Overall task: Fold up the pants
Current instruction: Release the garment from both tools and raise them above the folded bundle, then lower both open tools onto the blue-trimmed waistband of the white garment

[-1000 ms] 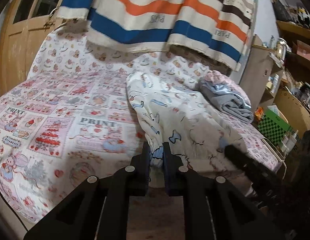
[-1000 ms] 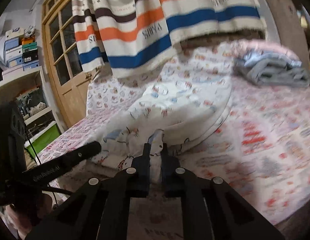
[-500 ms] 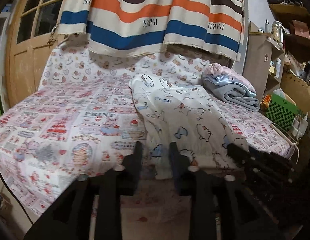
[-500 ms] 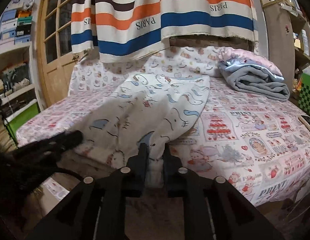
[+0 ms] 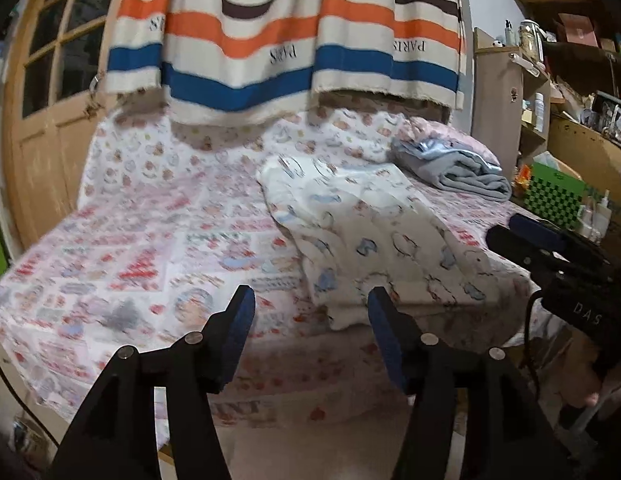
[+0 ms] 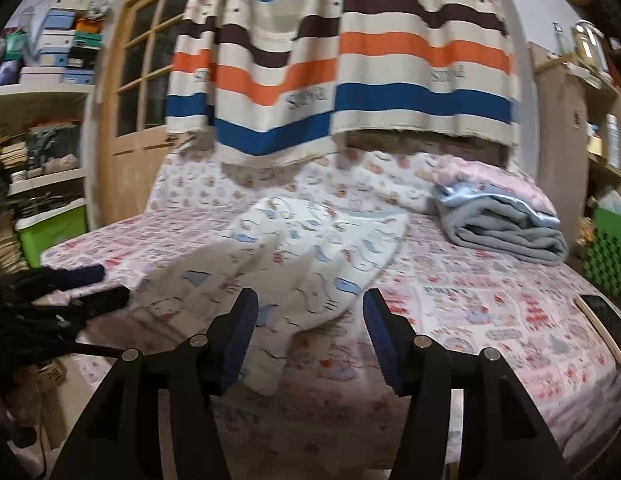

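Note:
White cartoon-print pants [image 5: 370, 240] lie lengthwise on the bed, leg ends at the near edge. In the left wrist view my left gripper [image 5: 310, 308] has its jaws opening, clear of the cloth; the near leg end lies just beyond and between them. In the right wrist view the pants [image 6: 310, 248] spread toward the near edge and one leg end droops over it. My right gripper [image 6: 310, 308] has its jaws opening too, pads off the fabric, with that drooping end between them. Each gripper shows at the other view's edge, the right gripper [image 5: 550, 248] and the left gripper [image 6: 70, 280].
The bed wears a pink patterned sheet [image 5: 130, 264]. A folded grey blanket [image 6: 506, 232] on a pink pillow lies at the far right. A striped curtain [image 5: 286, 36] hangs behind. A phone [image 6: 606, 320] lies near the bed's right edge. Shelves [image 5: 570, 92] stand right, a wooden door [image 6: 126, 92] left.
Both grippers were shut on the pants' leg ends; both have let go and spread their jaws. The pants now lie flat on the bed. Both hands drew back slightly.

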### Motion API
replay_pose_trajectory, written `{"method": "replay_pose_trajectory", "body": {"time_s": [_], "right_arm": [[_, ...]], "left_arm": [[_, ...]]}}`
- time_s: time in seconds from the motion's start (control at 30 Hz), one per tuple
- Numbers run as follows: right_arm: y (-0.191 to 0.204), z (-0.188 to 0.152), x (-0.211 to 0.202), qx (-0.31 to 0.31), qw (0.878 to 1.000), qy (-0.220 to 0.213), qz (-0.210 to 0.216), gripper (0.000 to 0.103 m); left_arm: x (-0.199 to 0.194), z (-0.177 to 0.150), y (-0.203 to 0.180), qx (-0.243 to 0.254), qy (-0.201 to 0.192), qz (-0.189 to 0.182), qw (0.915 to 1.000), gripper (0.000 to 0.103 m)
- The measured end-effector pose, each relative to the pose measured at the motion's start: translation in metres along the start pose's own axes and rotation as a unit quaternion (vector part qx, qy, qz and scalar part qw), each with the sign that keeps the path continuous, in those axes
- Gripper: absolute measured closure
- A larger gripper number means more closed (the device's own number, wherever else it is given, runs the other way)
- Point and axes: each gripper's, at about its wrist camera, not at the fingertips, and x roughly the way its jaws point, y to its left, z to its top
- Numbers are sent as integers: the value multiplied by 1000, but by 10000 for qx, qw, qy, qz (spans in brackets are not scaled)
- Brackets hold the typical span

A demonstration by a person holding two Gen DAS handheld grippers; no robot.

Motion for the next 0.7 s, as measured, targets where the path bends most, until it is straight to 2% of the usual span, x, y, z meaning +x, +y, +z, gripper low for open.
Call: {"method": "replay_pose_trajectory", "body": {"time_s": [0.07,0.17,0.2,0.23,0.27,0.33,0.4,0.53,0.7], "right_arm": [[4,3,3,-42,10000,-9,36,51],[5,9,11,-81,9998,-41,-148,51],[3,13,13,-103,9998,-62,-181,51],[0,17,15,-117,9997,-96,-196,51],[-7,24,18,-113,9997,-126,-199,50],[-22,40,25,-33,9997,-160,-190,50],[-40,54,33,137,9996,-178,-192,46],[-85,83,61,594,9981,-18,-142,43],[-127,110,103,818,9963,244,-133,43]], "left_arm": [[5,0,1,-122,100,-110,9998,45],[7,6,3,-129,79,-128,9998,45],[7,11,3,-60,16,-97,9999,44],[8,19,4,35,-52,-32,10000,37],[11,28,5,121,-89,63,9999,31],[18,49,12,205,-166,194,9995,30],[29,73,22,154,-216,132,9996,26],[66,129,51,-137,-114,-38,9998,25],[132,189,69,-125,172,-75,9997,25]]}}
